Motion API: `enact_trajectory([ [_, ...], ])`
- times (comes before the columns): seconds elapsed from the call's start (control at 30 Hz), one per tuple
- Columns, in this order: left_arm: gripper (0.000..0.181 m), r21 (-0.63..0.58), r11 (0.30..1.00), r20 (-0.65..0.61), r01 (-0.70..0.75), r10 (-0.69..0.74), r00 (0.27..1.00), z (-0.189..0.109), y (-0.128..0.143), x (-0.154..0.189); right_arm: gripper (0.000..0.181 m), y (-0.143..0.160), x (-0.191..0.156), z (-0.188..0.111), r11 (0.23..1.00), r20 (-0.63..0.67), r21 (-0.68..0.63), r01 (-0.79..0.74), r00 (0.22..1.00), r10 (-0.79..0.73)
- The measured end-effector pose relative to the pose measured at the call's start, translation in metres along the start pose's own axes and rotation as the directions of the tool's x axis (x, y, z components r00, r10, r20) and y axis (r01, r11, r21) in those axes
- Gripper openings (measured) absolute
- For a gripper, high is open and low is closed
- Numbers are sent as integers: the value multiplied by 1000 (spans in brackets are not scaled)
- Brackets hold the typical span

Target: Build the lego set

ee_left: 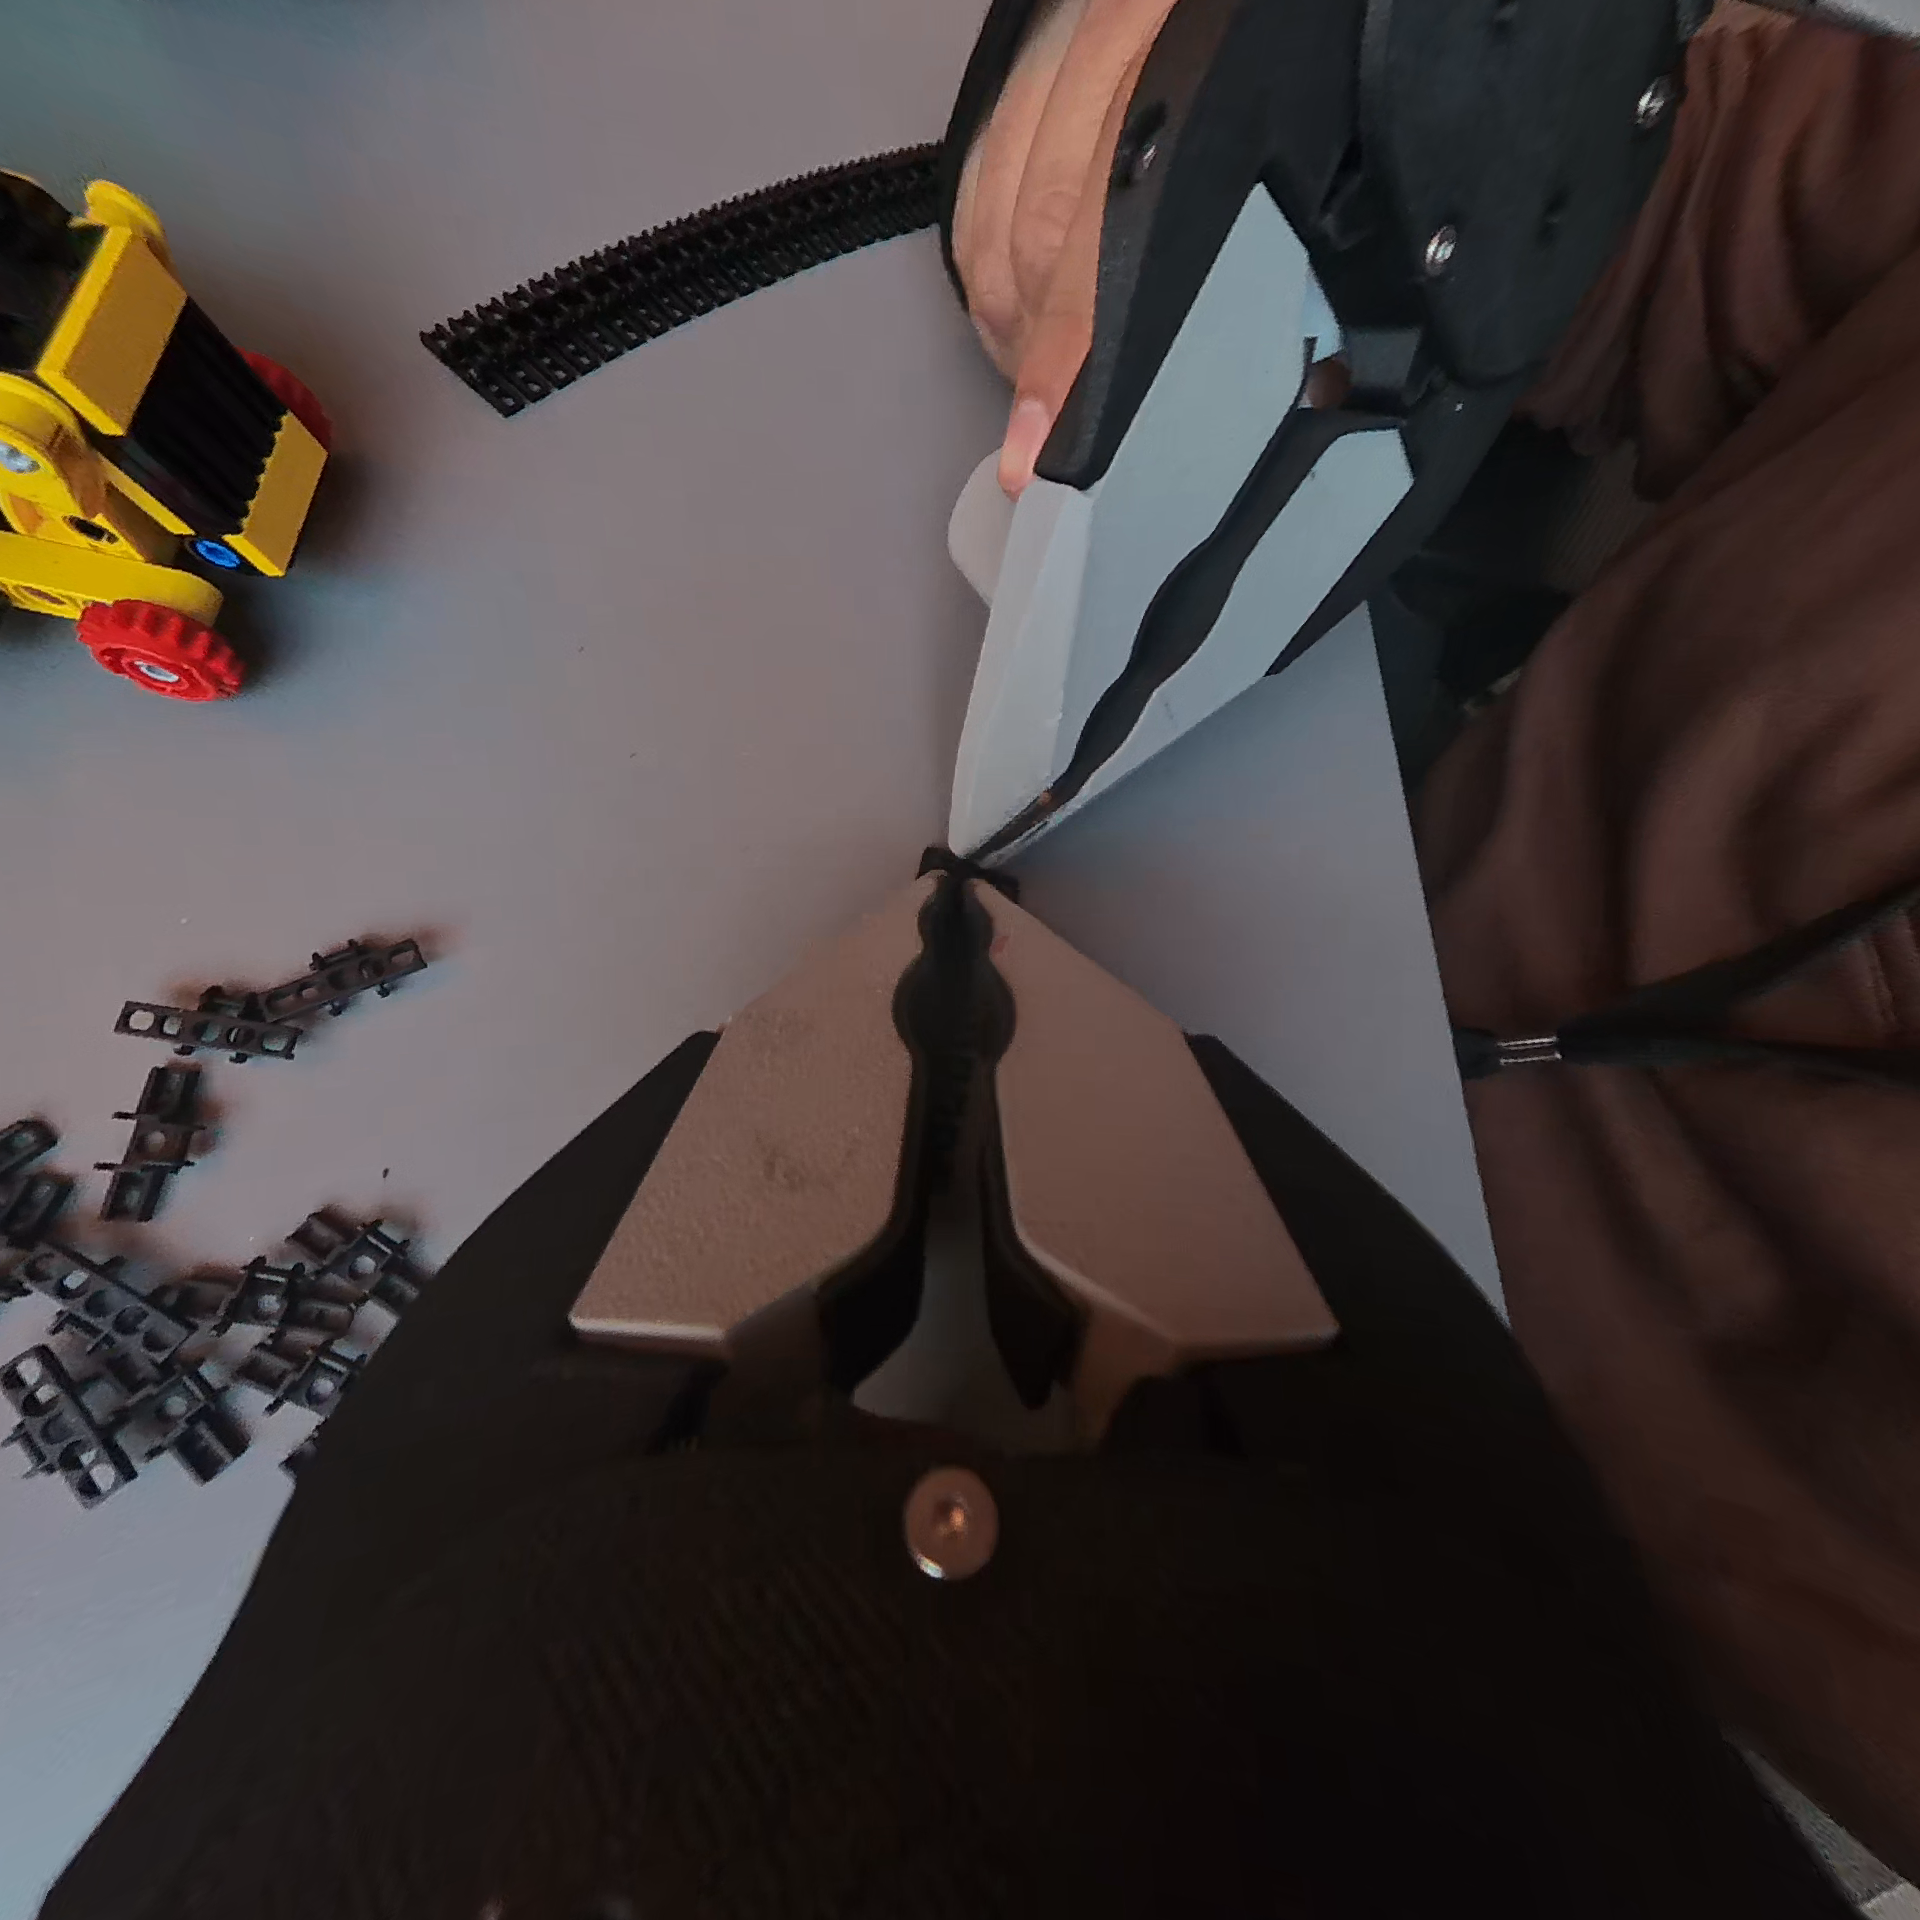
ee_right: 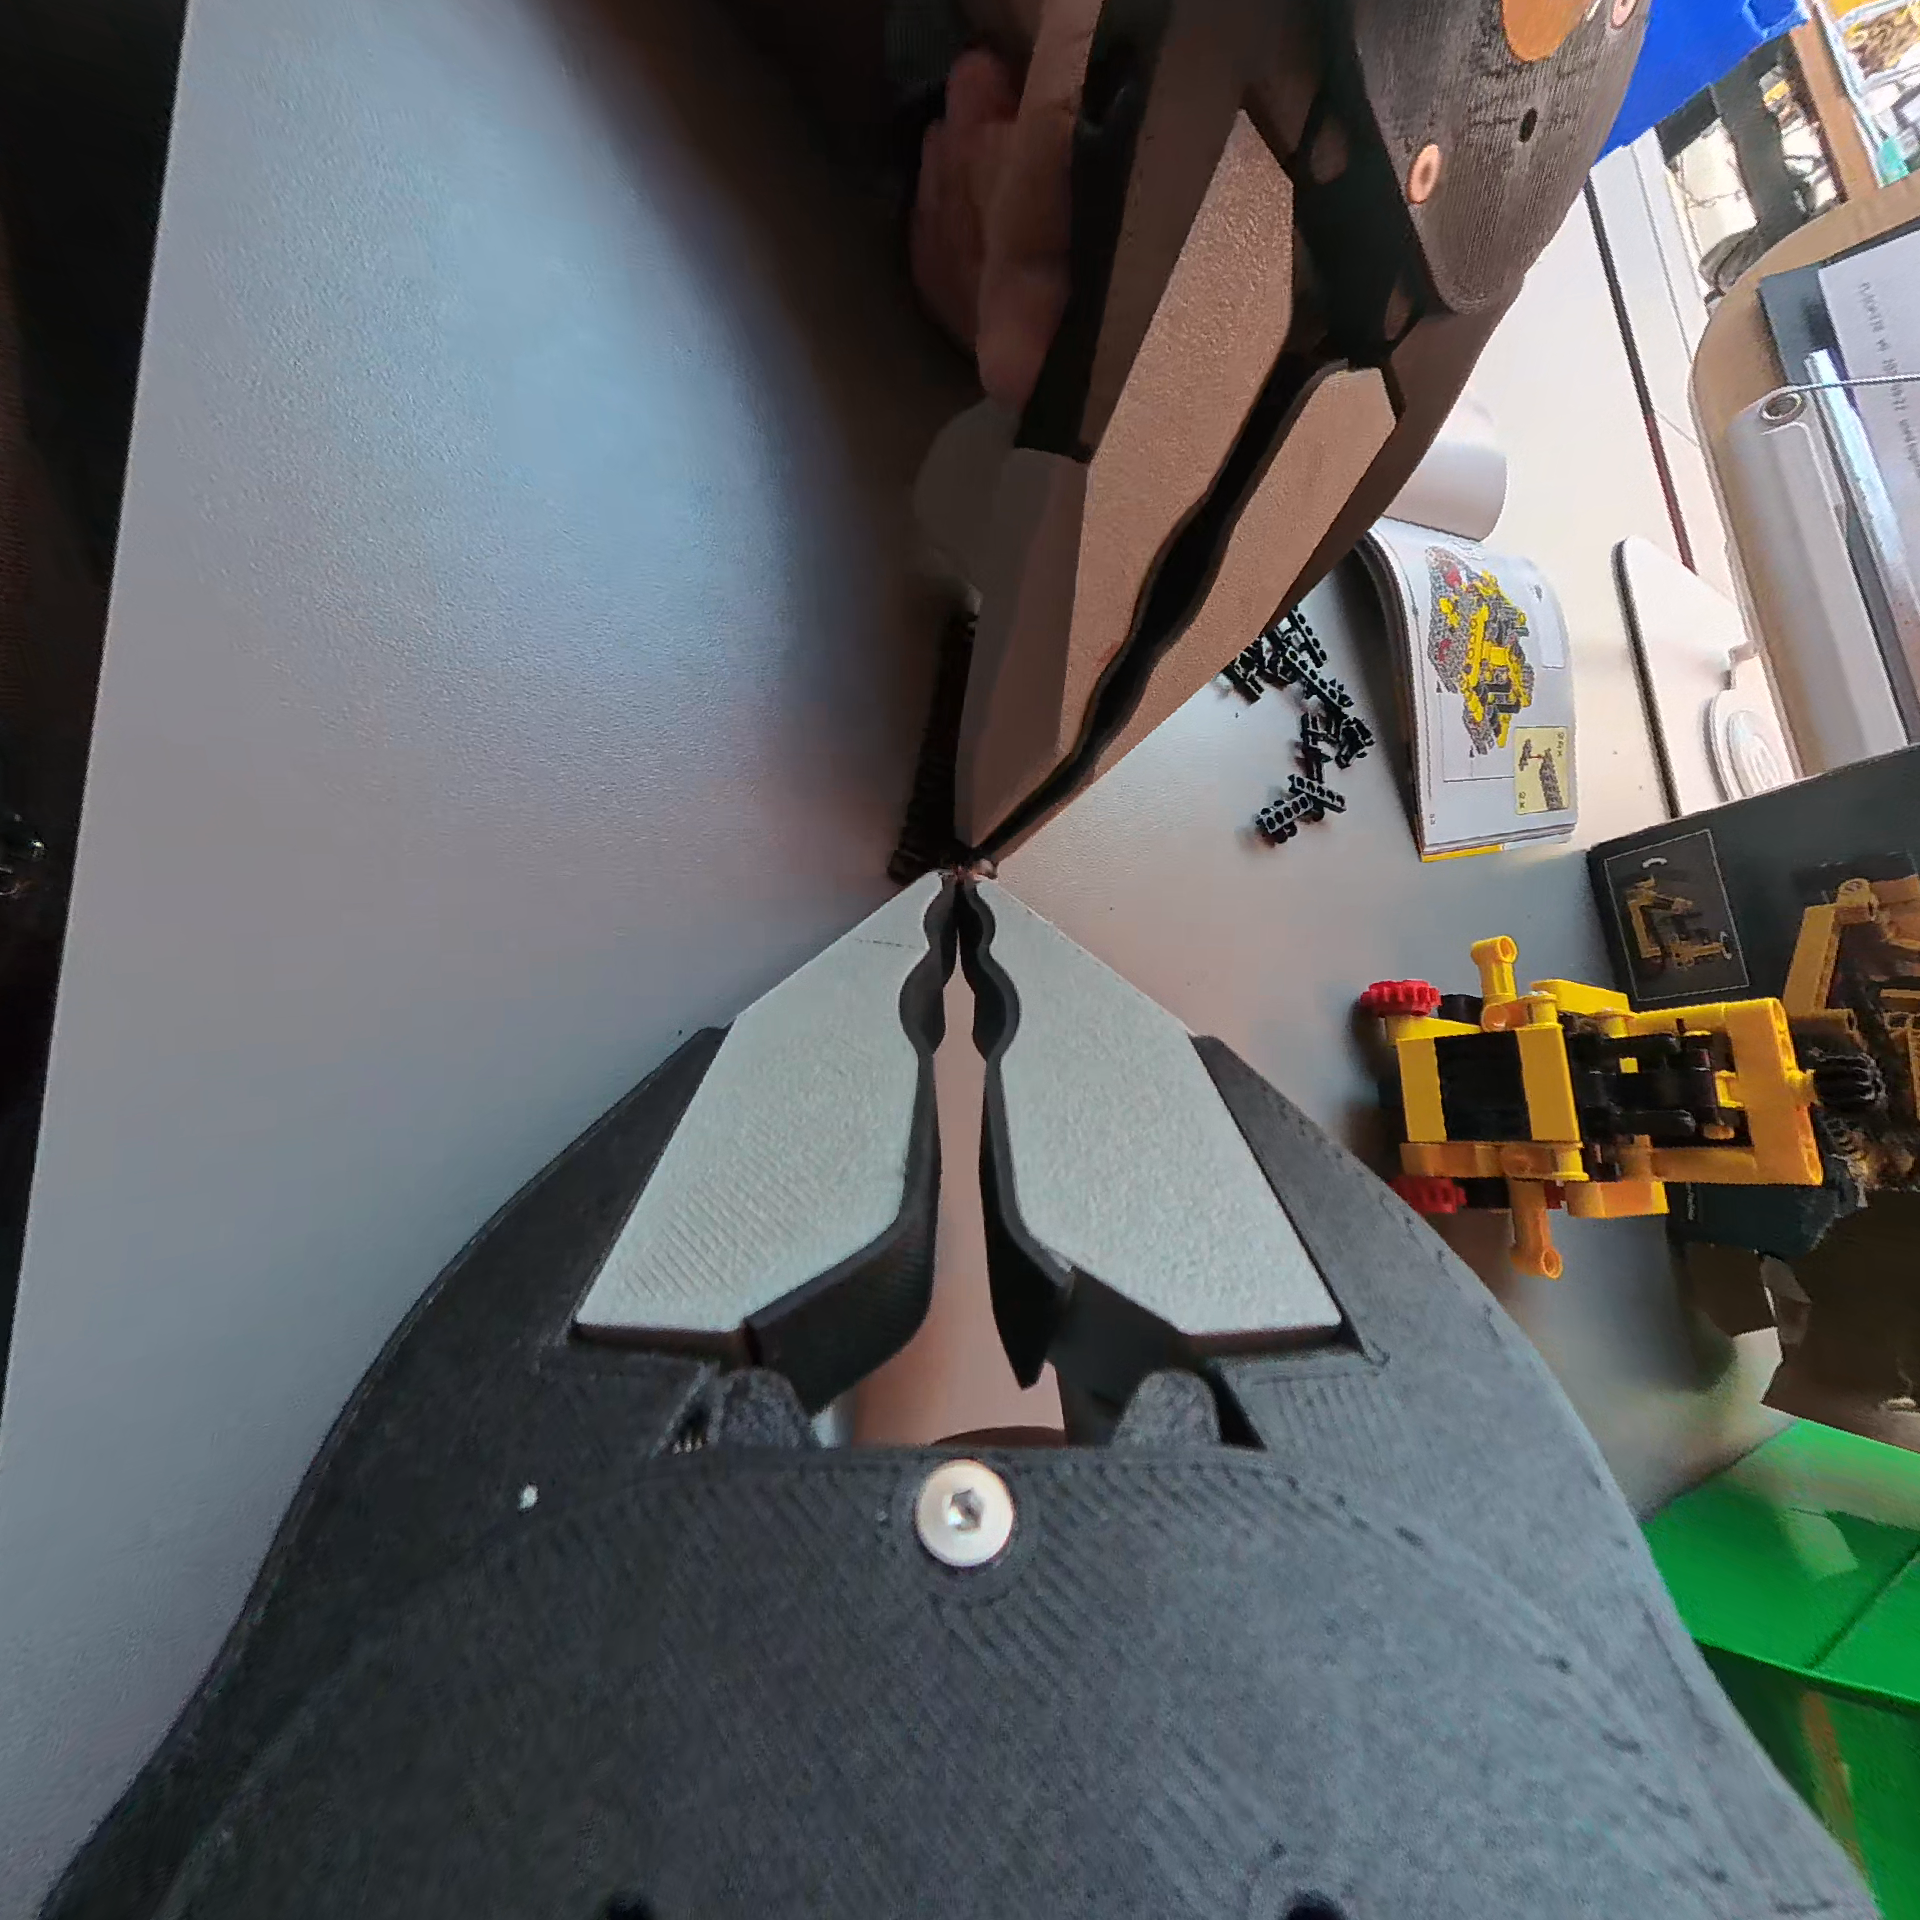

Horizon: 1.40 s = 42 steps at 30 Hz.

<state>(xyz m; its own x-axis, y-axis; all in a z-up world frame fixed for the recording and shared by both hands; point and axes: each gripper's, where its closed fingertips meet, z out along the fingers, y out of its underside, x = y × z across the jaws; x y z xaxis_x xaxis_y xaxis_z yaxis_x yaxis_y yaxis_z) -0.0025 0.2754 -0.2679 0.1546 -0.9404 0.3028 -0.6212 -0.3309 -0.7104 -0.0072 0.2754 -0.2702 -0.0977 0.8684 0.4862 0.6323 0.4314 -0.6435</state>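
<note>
My left gripper (ee_left: 951, 883), with tan fingers, is shut on a short black track strip (ee_left: 948, 1091) that runs between its fingers and pokes out at the tip. The strip also shows along this gripper in the right wrist view (ee_right: 930, 748). My right gripper (ee_right: 961, 883), with grey fingers, is shut and meets the left gripper (ee_right: 971, 857) tip to tip above the table. It pinches a small black track link (ee_left: 961, 864) at the strip's end. The right gripper (ee_left: 987, 844) comes in from the top of the left wrist view.
A long black track chain (ee_left: 686, 275) lies on the grey table (ee_left: 623, 675). The yellow bulldozer model (ee_left: 145, 416) (ee_right: 1590, 1101) stands nearby. Several loose track links (ee_left: 156, 1299) (ee_right: 1299, 707) lie scattered. An open instruction booklet (ee_right: 1486, 696), the set's box (ee_right: 1766, 914) and a green bin (ee_right: 1818, 1579) are at the right. Less than 4 cm separates the two grippers' tips.
</note>
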Motion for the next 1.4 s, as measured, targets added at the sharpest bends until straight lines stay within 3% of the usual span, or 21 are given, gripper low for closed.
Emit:
enact_trajectory([
  [0.73, 3, 34, 998, 36, 60, -61, 998, 1, -6, -4, 0, 3, 5, 0, 1000, -36, -15, 11, 999, -12],
  [1.4, 0, 3, 1000, 78, 16, -16, 997, 5, -2, -5, 0, 2, 3, 0, 999, -36, -18, 36, 999, -36],
])
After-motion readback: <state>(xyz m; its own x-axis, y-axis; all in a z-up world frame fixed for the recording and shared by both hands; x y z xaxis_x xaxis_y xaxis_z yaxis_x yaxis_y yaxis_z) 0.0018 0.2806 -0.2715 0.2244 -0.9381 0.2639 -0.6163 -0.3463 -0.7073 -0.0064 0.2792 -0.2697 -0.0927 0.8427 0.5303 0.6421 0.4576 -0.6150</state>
